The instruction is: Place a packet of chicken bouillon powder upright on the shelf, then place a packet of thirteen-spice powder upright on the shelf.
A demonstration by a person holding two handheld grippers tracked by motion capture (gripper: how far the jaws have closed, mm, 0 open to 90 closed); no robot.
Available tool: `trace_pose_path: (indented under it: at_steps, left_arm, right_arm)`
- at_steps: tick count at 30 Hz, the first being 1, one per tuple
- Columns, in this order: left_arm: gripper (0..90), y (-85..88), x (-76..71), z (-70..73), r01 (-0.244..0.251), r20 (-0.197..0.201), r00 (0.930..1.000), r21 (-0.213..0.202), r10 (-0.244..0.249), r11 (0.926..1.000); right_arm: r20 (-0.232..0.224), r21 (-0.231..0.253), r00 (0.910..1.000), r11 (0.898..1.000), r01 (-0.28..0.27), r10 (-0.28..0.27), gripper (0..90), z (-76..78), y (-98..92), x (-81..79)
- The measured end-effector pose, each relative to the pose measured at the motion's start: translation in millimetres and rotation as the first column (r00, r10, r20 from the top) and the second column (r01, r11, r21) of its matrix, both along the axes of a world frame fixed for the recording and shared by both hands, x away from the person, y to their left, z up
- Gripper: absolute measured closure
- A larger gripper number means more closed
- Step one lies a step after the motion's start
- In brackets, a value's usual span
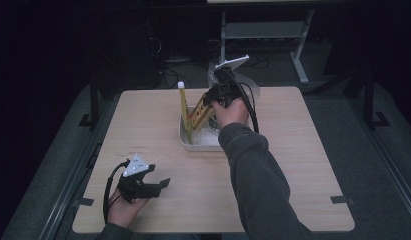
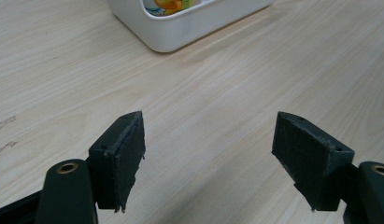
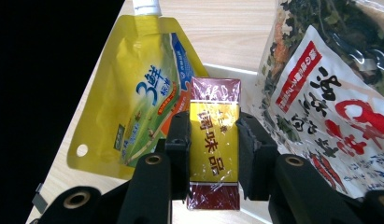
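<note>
Right claw (image 3: 212, 142) clamped on a small yellow-and-maroon box (image 3: 214, 149) wrapped in clear film; both pads press flat against its long sides, with the box standing lengthwise between them and its ends sticking out past the pads above and below. From the high view the same box (image 1: 202, 114) is held tilted over the white tub (image 1: 185, 136), which sits a little beyond the middle of the worktop (image 1: 293, 165), nearer its far edge. Right claw (image 1: 209, 100) reaches in over the tub's far right side, the person's right hand (image 1: 232, 111) and grey sleeve (image 1: 253, 175) stretched across the worktop to it.

Yellow spouted pouch (image 3: 138, 88) stands just beside the box on its left in the right gripper view; in the high view it rises upright (image 1: 184, 112) from the left part of the tub, white cap uppermost. Clear bag of dried greens with red lettering (image 3: 330, 93) lies close on the box's other side; whether it touches the box cannot be told.

Left claw (image 2: 208, 154) has its jaws wide apart with bare wood between them. It rests low near the front left corner of the worktop (image 1: 158, 184), well apart from the tub, whose white wall (image 2: 180, 32) shows beyond the jaws.
</note>
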State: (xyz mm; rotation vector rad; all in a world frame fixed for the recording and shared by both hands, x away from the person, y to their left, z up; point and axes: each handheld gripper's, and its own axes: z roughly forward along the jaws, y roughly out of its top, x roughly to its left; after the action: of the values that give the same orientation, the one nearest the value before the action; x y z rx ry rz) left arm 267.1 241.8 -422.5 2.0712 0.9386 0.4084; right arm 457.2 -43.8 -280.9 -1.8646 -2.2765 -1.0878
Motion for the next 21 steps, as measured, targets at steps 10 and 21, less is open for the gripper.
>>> trace_pose_path:
  at_steps: [10, 21]
  left_arm:
    - [24.9, 0.8, 0.1, 0.5, 0.002, 0.0, 1.0, -0.002, -0.002, 1.0]
    - [25.0, -0.4, -1.1, 0.3, 0.008, 0.0, 1.0, 0.004, -0.008, 1.0]
  right_arm:
    - [0.007, 0.007, 0.9983, 0.998, 0.058, -0.058, 68.1, -2.8, 0.6, 0.5]
    - [-0.002, 0.008, 0.9944, 0.994, 0.105, -0.105, 68.1, -16.8, 7.4, -0.7]
